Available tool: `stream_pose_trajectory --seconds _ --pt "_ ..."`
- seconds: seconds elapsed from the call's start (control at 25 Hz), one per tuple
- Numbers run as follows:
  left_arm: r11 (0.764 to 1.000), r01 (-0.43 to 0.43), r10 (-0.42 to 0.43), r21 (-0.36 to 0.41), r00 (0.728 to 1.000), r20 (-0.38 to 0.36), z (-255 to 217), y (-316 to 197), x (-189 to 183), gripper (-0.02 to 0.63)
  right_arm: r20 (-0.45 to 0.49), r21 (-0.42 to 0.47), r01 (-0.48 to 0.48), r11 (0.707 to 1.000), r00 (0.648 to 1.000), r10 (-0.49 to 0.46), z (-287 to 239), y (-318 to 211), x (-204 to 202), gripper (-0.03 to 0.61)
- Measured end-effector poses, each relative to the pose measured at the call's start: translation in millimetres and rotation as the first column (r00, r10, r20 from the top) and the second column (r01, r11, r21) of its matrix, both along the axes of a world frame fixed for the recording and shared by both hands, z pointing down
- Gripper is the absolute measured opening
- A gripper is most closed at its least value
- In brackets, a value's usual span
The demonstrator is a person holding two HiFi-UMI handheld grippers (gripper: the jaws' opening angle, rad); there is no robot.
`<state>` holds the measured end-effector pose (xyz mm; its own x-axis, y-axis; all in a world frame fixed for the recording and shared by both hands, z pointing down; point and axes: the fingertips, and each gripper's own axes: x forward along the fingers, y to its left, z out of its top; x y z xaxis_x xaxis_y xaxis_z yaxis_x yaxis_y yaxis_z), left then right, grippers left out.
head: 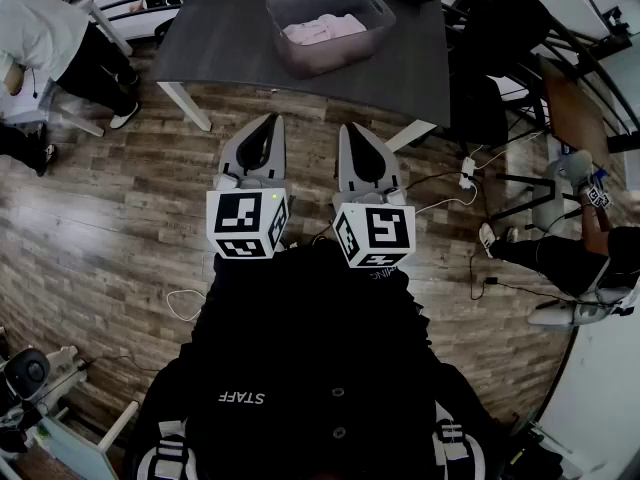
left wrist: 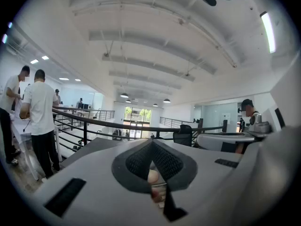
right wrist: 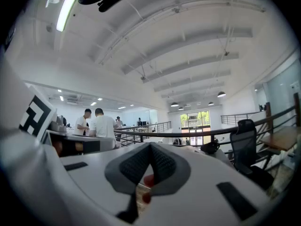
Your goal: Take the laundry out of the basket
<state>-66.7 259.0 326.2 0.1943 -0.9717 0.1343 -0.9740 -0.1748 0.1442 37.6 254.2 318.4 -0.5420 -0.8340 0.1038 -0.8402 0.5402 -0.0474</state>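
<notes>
A grey laundry basket (head: 372, 6) stands on the dark table (head: 240, 43) at the top of the head view, with pale pink laundry (head: 322, 30) lying inside it. Both grippers are held close to my body over the wooden floor, short of the table's near edge and apart from the basket. The left gripper (head: 270, 120) is shut with nothing in it, its tips meeting. The right gripper (head: 350, 128) is beside it, also shut and empty. Both gripper views tilt upward at the ceiling: the left gripper (left wrist: 151, 143) and right gripper (right wrist: 150, 146) show pads pressed together.
White table legs (head: 185, 106) stand just ahead of the grippers. Dark office chairs (head: 495, 43) crowd the table's right side. Cables and a power strip (head: 465, 173) lie on the floor at right, near a seated person (head: 560, 253). Another person (head: 60, 43) stands at the far left.
</notes>
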Motion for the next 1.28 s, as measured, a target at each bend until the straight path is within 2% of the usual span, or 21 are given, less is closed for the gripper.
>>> stream_pose_trajectory --seconds 0.36,0.68,0.96,1.28 --pt "1.0 -0.013 0.013 -0.018 1.0 0.016 12 3 -8 0.0 0.012 -0.028 -0.039 0.999 0.999 0.04 15 3 -2 0.014" --pt "0.995 -0.049 0.051 -0.086 0.999 0.017 49 22 -14 0.0 -0.071 -0.059 -0.066 0.996 0.996 0.062 43 25 -18 0.014" --pt "0.993 -0.051 0.055 -0.106 0.998 0.029 69 46 -33 0.0 -0.089 -0.077 -0.102 0.992 0.991 0.095 57 46 -31 0.014" --pt "0.993 -0.032 0.037 -0.117 0.999 0.04 83 42 -50 0.0 -0.122 -0.068 -0.12 0.99 0.986 0.112 64 41 -38 0.014"
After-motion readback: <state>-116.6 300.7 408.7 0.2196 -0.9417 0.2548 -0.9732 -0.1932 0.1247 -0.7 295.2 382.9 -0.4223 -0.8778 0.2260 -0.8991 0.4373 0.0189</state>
